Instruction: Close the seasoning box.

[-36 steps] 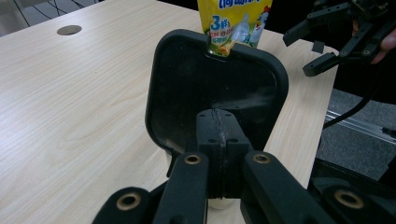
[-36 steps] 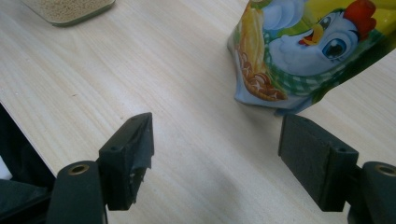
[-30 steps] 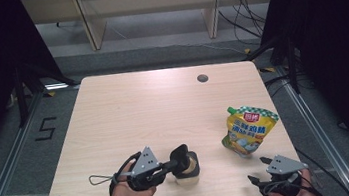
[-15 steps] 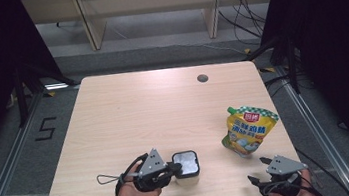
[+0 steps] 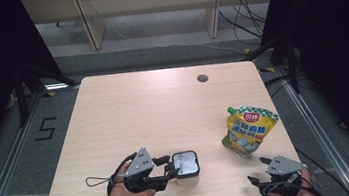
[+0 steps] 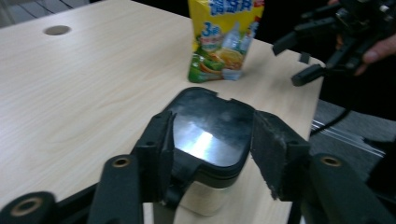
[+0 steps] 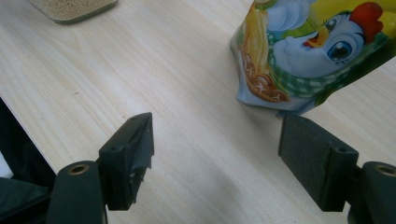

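Note:
A small clear jar with a black square lid stands near the table's front edge, and pale grains show through its base. My left gripper comes at it from the left and is shut on the lid, one pad on each side. A yellow and green snack pouch stands upright at the right, its printed face clear in the right gripper view. My right gripper is open at the front right corner, just short of the pouch, with nothing between its jaws.
A round cable hole sits at the back of the wooden table. The right table edge runs close beside the pouch. The right gripper and its hand also show past that edge in the left gripper view.
My left gripper has shifted slightly left and lower on the jar, so the lid's top now shows where the jaws covered it. The right gripper and pouch have not moved.

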Demonstrator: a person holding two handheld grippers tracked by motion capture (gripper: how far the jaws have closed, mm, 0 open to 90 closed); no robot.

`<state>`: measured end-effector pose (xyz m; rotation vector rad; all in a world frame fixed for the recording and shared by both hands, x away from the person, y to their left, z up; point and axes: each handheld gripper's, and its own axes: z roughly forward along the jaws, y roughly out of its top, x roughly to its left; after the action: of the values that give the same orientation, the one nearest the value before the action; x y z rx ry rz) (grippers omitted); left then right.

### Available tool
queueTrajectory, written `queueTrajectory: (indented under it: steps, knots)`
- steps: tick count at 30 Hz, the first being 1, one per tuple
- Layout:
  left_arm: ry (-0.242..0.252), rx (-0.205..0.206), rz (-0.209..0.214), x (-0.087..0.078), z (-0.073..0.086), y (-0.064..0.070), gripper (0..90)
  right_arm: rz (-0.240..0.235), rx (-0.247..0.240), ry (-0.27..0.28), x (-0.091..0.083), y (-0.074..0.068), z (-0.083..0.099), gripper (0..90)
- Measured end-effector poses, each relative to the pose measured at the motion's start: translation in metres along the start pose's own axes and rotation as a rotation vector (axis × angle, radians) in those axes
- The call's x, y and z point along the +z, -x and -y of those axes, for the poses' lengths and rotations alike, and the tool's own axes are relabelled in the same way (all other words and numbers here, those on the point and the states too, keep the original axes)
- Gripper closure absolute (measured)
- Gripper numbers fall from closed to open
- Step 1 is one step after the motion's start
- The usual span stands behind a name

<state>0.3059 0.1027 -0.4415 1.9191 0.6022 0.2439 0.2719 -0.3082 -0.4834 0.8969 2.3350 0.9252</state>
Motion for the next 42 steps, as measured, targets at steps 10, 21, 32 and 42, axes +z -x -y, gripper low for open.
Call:
queueTrajectory:
  steps: [10,21,32,42]
  knots:
    - [-0.043,-0.004,-0.034,-0.01,0.018,-0.009,33.8,-0.003,-0.018,-0.001,0.0,0.0,0.0,27.7]
    - [-0.065,-0.002,-0.044,-0.016,0.033,-0.012,27.7,-0.005,-0.006,-0.012,0.001,-0.001,0.001,27.7]
    - [-0.083,-0.048,-0.061,-0.024,0.051,-0.011,26.5,-0.009,0.004,-0.016,0.0,-0.002,0.0,27.7]
    - [-0.149,0.026,-0.093,-0.025,0.063,-0.008,19.1,-0.014,0.007,-0.01,0.001,-0.002,0.0,27.2]
